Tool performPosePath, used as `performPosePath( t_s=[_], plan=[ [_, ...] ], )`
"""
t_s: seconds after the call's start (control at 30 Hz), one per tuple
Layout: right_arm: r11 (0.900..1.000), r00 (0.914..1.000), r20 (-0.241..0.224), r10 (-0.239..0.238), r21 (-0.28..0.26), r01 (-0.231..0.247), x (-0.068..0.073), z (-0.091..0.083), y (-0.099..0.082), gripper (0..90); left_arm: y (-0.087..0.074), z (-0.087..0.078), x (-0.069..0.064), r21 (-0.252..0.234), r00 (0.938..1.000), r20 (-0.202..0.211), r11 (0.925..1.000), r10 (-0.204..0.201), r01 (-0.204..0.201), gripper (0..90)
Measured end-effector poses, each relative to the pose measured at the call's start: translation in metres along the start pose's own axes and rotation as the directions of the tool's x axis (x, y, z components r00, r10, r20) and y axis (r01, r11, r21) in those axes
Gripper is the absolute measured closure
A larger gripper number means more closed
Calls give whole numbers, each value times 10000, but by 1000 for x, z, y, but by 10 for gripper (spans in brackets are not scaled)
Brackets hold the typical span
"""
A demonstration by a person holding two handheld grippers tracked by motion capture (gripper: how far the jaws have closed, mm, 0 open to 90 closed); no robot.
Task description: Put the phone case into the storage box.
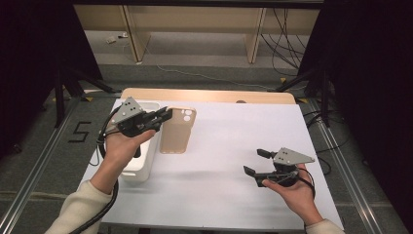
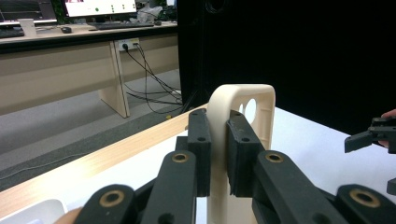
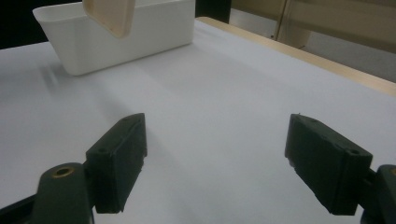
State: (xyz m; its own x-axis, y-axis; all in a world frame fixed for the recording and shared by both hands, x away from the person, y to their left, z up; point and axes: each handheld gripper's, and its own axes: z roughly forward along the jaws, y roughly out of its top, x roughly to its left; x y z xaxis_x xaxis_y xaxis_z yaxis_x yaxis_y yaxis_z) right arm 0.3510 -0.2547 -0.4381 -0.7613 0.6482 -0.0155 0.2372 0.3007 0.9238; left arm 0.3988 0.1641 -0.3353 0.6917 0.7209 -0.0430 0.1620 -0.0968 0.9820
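The left claw (image 1: 165, 116) is closed on the long edge of a beige phone case (image 1: 178, 130), holding it in the air over the desk (image 1: 234, 146), just beside the white bin (image 1: 146, 168); the left gripper view shows both pads pinching the thin side wall near the camera cut-out. The case looks light, thin and somewhat springy, probably smooth plastic, so a pinch on one wall may let it swing or flex. A firmer hold would likely take the rim near a corner, where the shell seems stiffest. The right claw (image 1: 257, 162) hangs wide open and empty, well apart, low over the desk.
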Motion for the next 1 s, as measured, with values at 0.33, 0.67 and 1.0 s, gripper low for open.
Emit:
performPosePath(
  t_s=[0.33, 0.67, 1.0],
  plan=[
    [9996, 10000, -9, 17, 281, -17, -1, -3, 1, 221, 2, -3, 3, -68, 10000, -65, 10000, -43, 42, 816],
    [9998, 9999, -99, 117, 143, -115, -1, 0, -1, 221, 3, -6, 8, -87, 9999, -111, 9999, -99, 98, 816],
    [9999, 9999, -101, 88, 68, -87, -2, 0, 0, 221, 5, -8, 9, -179, 9998, -104, 9997, -187, 185, 816]
  ],
)
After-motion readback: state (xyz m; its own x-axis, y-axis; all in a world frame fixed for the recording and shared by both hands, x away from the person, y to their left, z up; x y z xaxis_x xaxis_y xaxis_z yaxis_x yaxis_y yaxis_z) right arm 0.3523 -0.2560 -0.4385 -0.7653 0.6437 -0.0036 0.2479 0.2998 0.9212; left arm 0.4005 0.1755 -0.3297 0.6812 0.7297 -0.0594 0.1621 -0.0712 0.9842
